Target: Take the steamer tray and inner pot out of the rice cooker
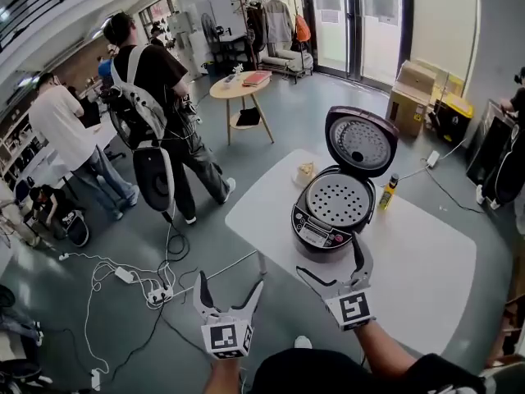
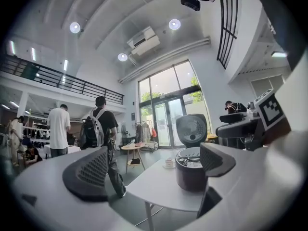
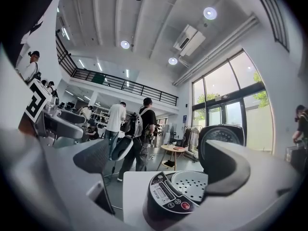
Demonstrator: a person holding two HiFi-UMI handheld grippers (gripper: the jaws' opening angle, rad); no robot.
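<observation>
A white table (image 1: 426,261) stands on a grey floor in a tall, bright room with glass doors (image 1: 361,23) on the far side. On the table's far-left part sits a dark rice cooker (image 1: 316,232), its lid (image 1: 361,140) standing upright and open. The perforated steamer tray (image 1: 339,199) lies in the cooker's mouth. The inner pot beneath it cannot be seen. A small yellow bottle (image 1: 387,192) stands just right of the cooker, and a small dish (image 1: 305,171) sits at the table's far-left edge.

White cables (image 1: 123,277) trail over the floor to the left. Farther off stand a round wooden table (image 1: 239,84), cardboard boxes (image 1: 414,89), a person with a backpack (image 1: 156,72) and a person in a white shirt (image 1: 61,121).

Both grippers reach in from the near edge. The left gripper (image 1: 230,286) hangs over the floor just left of the table, its jaws spread wide with nothing between them. The right gripper (image 1: 330,259) hovers over the table just near of the cooker's control panel, its jaws also spread and empty, touching nothing.
</observation>
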